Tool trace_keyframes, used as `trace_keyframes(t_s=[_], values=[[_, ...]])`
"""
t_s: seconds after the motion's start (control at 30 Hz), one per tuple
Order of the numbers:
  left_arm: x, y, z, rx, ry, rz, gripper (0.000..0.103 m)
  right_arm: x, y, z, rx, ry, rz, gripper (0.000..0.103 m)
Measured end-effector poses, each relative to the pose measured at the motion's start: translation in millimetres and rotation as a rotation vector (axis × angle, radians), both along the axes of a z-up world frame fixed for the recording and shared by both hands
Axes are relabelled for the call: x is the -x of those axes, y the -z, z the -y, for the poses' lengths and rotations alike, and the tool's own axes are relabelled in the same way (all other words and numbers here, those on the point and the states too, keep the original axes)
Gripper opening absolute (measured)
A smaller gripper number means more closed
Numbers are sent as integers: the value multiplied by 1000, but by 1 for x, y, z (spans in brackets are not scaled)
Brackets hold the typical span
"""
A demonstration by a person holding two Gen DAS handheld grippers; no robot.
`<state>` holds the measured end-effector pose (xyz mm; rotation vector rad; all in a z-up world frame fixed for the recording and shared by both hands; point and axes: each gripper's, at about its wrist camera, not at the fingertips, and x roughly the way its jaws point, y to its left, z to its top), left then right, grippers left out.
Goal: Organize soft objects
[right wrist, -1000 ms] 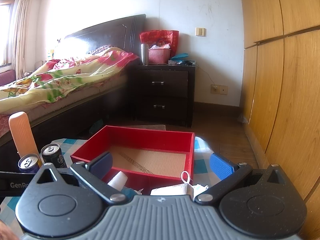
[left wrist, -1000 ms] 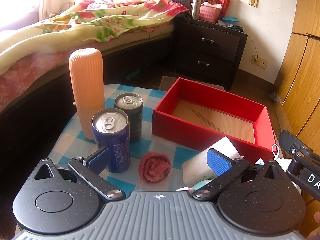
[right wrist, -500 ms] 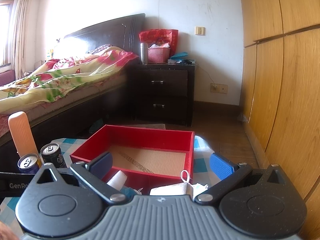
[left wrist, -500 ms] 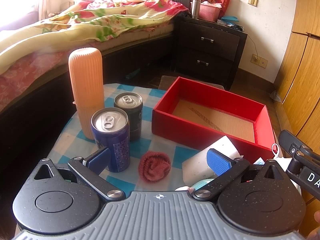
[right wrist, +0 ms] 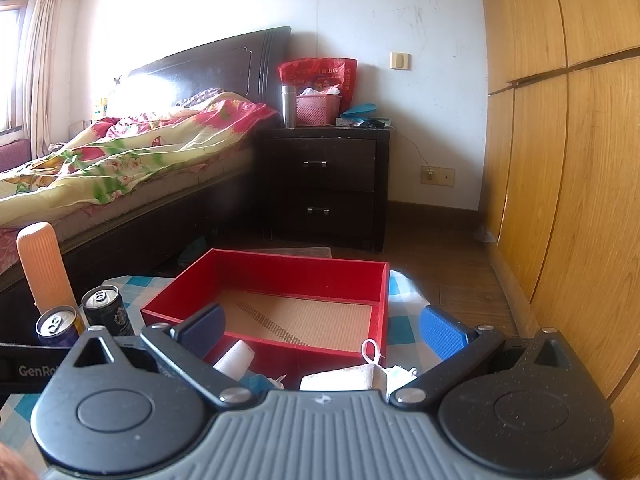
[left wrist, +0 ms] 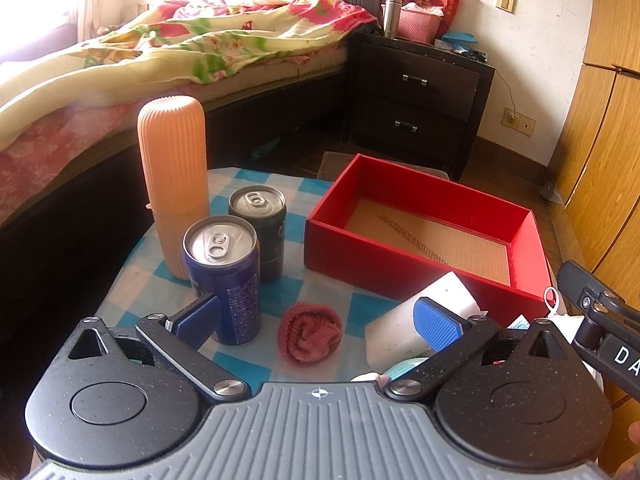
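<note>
Your left gripper (left wrist: 316,318) stands with its jaws spread wide and nothing between them; the rolled red sock (left wrist: 310,338) lies on the checked tablecloth (left wrist: 320,292) directly ahead at twelve o'clock, framed between the two blue pads. The sock is a near-round ball with no clear long axis, so approach angle matters little. The red box (left wrist: 400,276) sits beyond it at about one o'clock, with no soft items in it. Your right gripper (right wrist: 320,330) is likewise wide and empty, facing the box. Judged from this, your left is the nearer to the sock.
</note>
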<state>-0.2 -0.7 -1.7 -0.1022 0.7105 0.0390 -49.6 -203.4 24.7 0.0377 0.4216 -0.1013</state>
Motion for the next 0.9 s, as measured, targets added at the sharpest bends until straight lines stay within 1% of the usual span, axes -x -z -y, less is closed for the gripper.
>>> trace_keyframes(t_s=[0.9], values=[[1, 1, 2, -6, 8, 12, 98, 0, 1, 1, -12, -3, -7, 85]])
